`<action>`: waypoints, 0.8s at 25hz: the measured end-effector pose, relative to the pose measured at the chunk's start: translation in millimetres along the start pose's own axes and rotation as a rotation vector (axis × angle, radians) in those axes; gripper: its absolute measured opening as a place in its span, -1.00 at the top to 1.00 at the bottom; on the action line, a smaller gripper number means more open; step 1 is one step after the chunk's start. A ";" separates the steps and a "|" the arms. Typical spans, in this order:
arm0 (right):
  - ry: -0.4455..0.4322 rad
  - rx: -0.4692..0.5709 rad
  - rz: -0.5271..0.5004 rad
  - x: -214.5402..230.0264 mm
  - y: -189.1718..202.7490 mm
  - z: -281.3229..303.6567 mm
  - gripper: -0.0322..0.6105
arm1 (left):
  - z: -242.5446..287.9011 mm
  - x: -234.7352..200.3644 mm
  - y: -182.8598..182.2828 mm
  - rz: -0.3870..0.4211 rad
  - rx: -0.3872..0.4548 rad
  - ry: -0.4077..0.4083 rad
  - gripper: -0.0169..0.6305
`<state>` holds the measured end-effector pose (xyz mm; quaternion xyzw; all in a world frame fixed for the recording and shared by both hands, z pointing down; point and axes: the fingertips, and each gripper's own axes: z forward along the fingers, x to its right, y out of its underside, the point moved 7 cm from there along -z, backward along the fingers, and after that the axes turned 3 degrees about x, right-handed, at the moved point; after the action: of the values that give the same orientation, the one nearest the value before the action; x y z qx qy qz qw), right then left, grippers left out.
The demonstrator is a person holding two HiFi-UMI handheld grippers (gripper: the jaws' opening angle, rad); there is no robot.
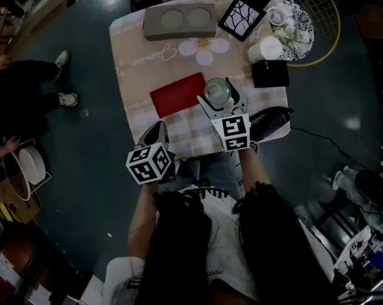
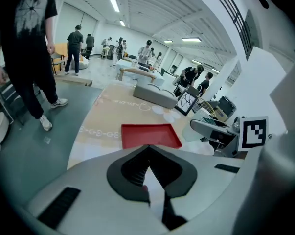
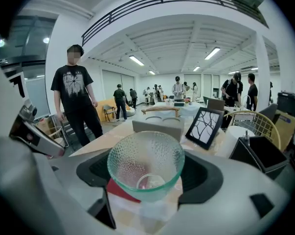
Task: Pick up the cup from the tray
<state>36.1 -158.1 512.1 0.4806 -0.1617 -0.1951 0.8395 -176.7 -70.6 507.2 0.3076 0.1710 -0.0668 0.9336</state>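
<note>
A clear, dimpled glass cup (image 1: 217, 90) sits between the jaws of my right gripper (image 1: 220, 99), which is shut on it. In the right gripper view the cup (image 3: 146, 163) fills the middle, upright and empty. The red tray (image 1: 178, 94) lies flat on the table just left of the cup, and a corner of the tray (image 3: 119, 190) shows under the glass. My left gripper (image 1: 158, 136) hovers at the table's near edge, short of the tray (image 2: 149, 135). Its jaws (image 2: 148, 150) meet at the tips and hold nothing.
A grey two-hole holder (image 1: 180, 21) stands at the table's far side, with a black framed picture (image 1: 244, 13) to its right. A white cylinder (image 1: 264, 48), a black box (image 1: 270, 73) and a dark object (image 1: 270, 121) line the right edge. A person's legs (image 1: 20, 88) are on the left.
</note>
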 end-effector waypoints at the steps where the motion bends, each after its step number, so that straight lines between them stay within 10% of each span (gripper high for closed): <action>1: 0.008 0.001 0.002 2.3 0.3 -2.8 -0.36 | 0.4 1.5 0.2 0.004 -0.002 0.005 0.93; 20: 0.111 -0.004 0.032 39.1 18.5 -38.3 -0.35 | 10.5 30.8 4.1 0.046 -0.003 0.059 0.93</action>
<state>91.0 -140.0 512.9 0.4866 -0.1221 -0.1552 0.8510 -144.1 -74.1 506.3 0.3119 0.1913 -0.0358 0.9300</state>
